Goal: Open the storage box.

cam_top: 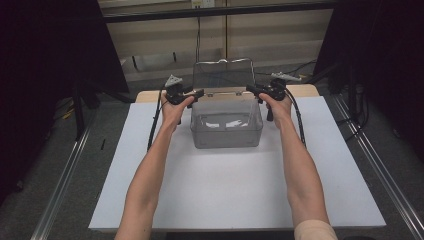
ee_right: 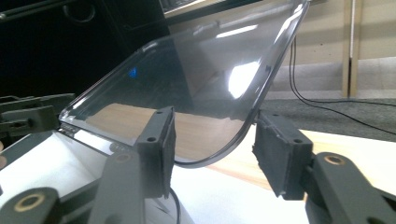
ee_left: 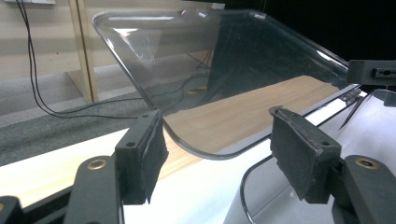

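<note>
Basically, a clear plastic box (cam_top: 226, 125) sits toward the far middle of the white mat (cam_top: 240, 195), its hinged lid (cam_top: 223, 75) standing up and open, leaning back a little. Person reaches with both arms; left gripper (cam_top: 196, 93) sits at the lid's left lower corner, right gripper (cam_top: 251, 88) at the right lower corner, both level with the hinge line. Placement looks symmetric so the lid can be moved evenly from both sides, my guess.

Left gripper view: jaws apart, the lid's rounded corner (ee_left: 205, 149) lies in the gap between the pads, touching neither as far as I can tell. Right gripper view: same, jaws apart, lid edge (ee_right: 233, 135) between them, nothing clamped.

Box looks empty, only glare on the bottom. Bare wooden tabletop (cam_top: 305, 90) shows past the mat's far edge. Cables (cam_top: 299, 120) trail from each gripper down the mat sides; the right one hangs near the box, could snag. Dark curtains either side, wall and loose cords behind. Nothing else on the mat blocking the lid's swing.
</note>
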`<state>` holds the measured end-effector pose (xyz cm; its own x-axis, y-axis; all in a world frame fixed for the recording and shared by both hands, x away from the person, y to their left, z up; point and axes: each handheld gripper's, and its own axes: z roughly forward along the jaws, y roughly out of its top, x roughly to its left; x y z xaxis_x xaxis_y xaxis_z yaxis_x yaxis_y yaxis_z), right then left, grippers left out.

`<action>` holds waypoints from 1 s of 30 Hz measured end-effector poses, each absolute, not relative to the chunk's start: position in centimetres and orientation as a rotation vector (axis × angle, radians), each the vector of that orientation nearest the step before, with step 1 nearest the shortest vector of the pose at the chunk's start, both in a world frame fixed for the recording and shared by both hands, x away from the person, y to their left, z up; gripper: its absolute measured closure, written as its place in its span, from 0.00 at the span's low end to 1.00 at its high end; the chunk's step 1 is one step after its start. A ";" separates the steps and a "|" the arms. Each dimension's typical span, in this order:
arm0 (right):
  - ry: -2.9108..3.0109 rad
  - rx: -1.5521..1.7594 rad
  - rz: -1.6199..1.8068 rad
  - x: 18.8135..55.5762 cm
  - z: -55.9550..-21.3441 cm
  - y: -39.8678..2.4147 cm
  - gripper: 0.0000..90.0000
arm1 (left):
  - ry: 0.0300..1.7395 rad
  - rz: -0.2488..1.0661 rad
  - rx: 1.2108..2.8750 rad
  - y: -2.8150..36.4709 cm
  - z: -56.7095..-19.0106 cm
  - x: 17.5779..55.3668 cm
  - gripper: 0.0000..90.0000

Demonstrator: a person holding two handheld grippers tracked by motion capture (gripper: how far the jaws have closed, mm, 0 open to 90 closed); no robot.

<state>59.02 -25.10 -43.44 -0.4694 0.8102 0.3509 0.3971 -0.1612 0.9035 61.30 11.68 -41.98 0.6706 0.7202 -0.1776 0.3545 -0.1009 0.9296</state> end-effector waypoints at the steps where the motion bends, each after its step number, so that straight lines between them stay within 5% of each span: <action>1: 1.764 1.371 1.656 59.0 -43.5 -25.1 0.52 | 0.878 0.385 1.706 11.7 -42.0 61.3 0.39; 4: 1.774 1.364 1.625 59.0 -43.5 -25.0 0.49 | 0.872 0.391 1.709 11.7 -42.0 61.3 0.39; 5: 1.782 1.363 1.632 59.0 -43.5 -25.0 0.55 | 0.878 0.394 1.708 11.7 -42.0 61.3 0.39; 8: 1.759 1.373 1.546 58.9 -43.5 -24.8 0.36 | 0.902 0.395 1.704 11.8 -42.1 61.3 0.32; 30: 1.750 1.358 1.470 57.9 -41.9 -24.9 0.13 | 0.935 0.446 1.725 11.7 -41.6 60.6 0.12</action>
<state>57.86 -24.87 -41.86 -0.3939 0.8908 0.2265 0.3771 -0.0681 0.9237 60.55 11.68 -41.55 0.6216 0.7690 -0.1489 0.3680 -0.1189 0.9222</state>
